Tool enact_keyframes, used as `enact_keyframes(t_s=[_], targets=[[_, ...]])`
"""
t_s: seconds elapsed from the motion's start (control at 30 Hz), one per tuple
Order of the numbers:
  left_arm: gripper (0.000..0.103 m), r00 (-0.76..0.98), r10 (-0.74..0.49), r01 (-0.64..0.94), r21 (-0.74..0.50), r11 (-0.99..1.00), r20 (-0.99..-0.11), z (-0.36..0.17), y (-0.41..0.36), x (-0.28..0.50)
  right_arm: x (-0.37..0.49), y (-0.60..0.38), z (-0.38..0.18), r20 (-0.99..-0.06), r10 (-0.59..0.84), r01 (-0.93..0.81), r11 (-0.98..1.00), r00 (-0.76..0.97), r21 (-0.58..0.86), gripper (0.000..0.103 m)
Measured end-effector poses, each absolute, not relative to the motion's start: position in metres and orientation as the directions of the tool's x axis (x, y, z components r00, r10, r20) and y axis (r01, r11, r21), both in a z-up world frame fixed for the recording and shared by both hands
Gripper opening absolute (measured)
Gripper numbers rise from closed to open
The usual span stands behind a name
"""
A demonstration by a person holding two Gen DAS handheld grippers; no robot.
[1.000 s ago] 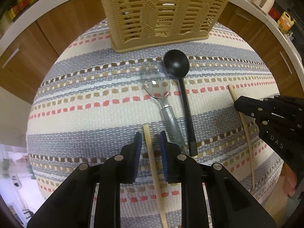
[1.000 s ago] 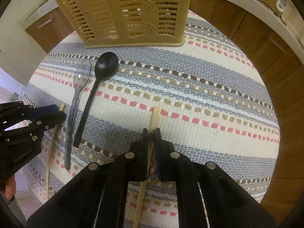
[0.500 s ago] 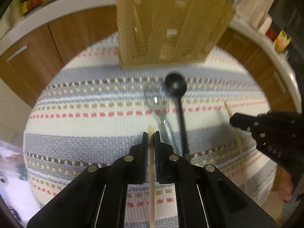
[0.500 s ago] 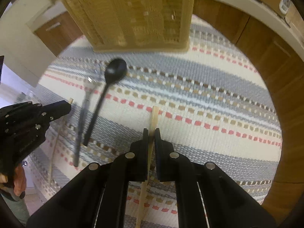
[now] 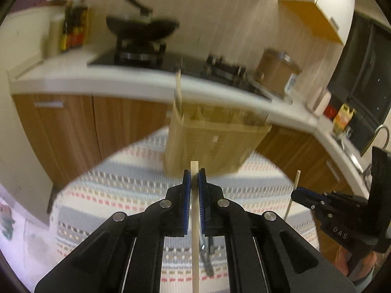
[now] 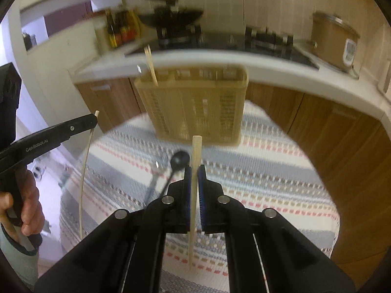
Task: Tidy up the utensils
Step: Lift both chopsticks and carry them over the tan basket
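Note:
My left gripper (image 5: 194,174) is shut on a wooden chopstick (image 5: 195,232) and holds it lifted above the striped table. My right gripper (image 6: 194,169) is shut on a second wooden chopstick (image 6: 194,195), also lifted. The tan slotted utensil basket (image 5: 212,144) stands at the table's far side, in front of both grippers, and shows in the right wrist view (image 6: 195,105) too. A chopstick (image 6: 150,64) stands in its left compartment. A black spoon (image 6: 179,161) and a clear spoon (image 6: 156,171) lie on the cloth (image 6: 256,178) below.
The table is round, covered with a striped woven cloth (image 5: 117,190). Behind it runs a white kitchen counter (image 5: 102,83) with a stove, a wok (image 5: 141,28), bottles and a rice cooker (image 6: 334,41). Wooden cabinets (image 5: 73,127) stand below the counter.
Both grippers have lifted their chopsticks off the cloth and tilted up to face the basket and counter. The left gripper closed on its chopstick a second ago.

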State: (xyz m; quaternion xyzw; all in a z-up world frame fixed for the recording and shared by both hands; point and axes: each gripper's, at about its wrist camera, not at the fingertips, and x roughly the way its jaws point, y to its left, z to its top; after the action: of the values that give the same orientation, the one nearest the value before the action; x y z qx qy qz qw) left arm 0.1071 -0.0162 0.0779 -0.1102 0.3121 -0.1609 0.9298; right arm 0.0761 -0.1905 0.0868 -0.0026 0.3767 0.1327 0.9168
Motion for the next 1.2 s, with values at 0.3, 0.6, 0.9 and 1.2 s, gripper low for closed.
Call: enact_keyframes(t_s=[0.3, 0.6, 0.9, 1.2], targets=[[0.004, 0.871, -0.324, 0.233, -0.271, 0.934, -0.370, 0.141, -0.009, 0.086, 0.081, -0.198, 0.140, -0.561, 0.270, -0.236, 0.962, 0.783, 0.134, 0.000], [0.004, 0.876, -0.332, 0.240, -0.282, 0.929, -0.350, 0.143, -0.003, 0.098, 0.090, -0.192, 0.134, -0.618, 0.259, -0.296, 0.954, 0.742, 0.046, 0.000], [0.004, 0.867, -0.327, 0.219, -0.303, 0.927, -0.375, 0.130, 0.021, 0.101, 0.124, -0.186, 0.024, -0.856, 0.317, -0.234, 0.943, 0.408, 0.237, 0.008], [0.004, 0.843, -0.377, 0.263, -0.319, 0.911, -0.382, 0.114, 0.027, 0.100, 0.085, -0.230, -0.012, -0.925, 0.239, -0.094, 0.971, 0.294, 0.221, 0.052]])
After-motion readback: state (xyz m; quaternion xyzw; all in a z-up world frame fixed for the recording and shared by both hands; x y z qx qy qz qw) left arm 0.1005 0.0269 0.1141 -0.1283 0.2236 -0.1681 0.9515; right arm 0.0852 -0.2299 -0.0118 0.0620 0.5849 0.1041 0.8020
